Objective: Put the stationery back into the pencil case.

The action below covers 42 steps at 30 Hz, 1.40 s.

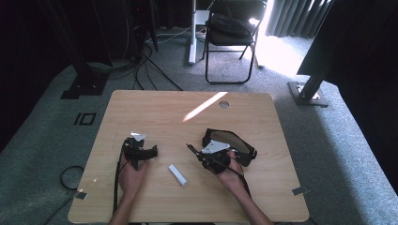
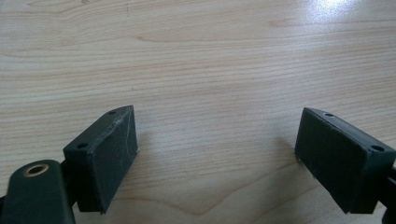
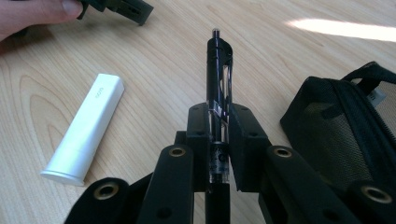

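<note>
Wood-grain table (image 1: 141, 110); grey carpet (image 1: 42, 126); folding chair (image 1: 230, 42).

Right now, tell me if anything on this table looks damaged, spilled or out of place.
Nothing stands out. The right gripper holds a black pen straight between its pads, the white tube lies flat on the table, and the black mesh pouch sits open beside it. Nothing looks spilled or broken.

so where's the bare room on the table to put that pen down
The far half of the table, beyond both grippers, is bare wood up to the round hole. The near strip along the person's edge is also free between the forearms. It is crowded mid-table: the white tube lies between the left gripper and the right gripper, which clamps the pen, with the black mesh pouch just behind.
</note>
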Each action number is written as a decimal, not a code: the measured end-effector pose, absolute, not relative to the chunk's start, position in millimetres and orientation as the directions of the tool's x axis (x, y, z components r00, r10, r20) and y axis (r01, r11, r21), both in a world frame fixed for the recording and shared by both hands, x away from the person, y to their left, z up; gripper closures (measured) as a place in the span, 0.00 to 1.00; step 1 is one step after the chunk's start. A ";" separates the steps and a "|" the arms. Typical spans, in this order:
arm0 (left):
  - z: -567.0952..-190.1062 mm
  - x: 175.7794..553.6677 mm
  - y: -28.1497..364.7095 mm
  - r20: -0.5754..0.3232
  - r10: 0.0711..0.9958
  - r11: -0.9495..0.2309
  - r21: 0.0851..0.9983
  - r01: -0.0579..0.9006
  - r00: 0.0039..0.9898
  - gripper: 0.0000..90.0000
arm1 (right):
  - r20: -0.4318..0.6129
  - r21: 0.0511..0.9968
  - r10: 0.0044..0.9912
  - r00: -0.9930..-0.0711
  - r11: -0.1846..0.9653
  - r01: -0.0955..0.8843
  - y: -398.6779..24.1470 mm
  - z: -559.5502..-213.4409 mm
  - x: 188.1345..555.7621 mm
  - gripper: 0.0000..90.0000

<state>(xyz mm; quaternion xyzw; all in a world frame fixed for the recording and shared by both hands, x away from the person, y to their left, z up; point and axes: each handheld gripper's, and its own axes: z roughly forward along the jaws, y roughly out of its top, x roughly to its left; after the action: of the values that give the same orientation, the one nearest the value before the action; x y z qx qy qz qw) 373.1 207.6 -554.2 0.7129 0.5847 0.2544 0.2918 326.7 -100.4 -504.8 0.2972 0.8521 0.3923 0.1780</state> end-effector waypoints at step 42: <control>-554.2 373.1 207.6 0.021 0.982 -0.146 0.713 0.685 0.187 0.15 | -0.082 0.821 0.669 -0.739 0.465 0.330 -118.0 -476.4 321.8 0.88</control>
<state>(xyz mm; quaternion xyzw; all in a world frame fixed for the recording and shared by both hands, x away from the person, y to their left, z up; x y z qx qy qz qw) 373.1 207.6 -554.2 0.7129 0.5848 0.2543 0.2917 321.8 -118.0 -476.4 0.3001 0.8321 0.4210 0.2010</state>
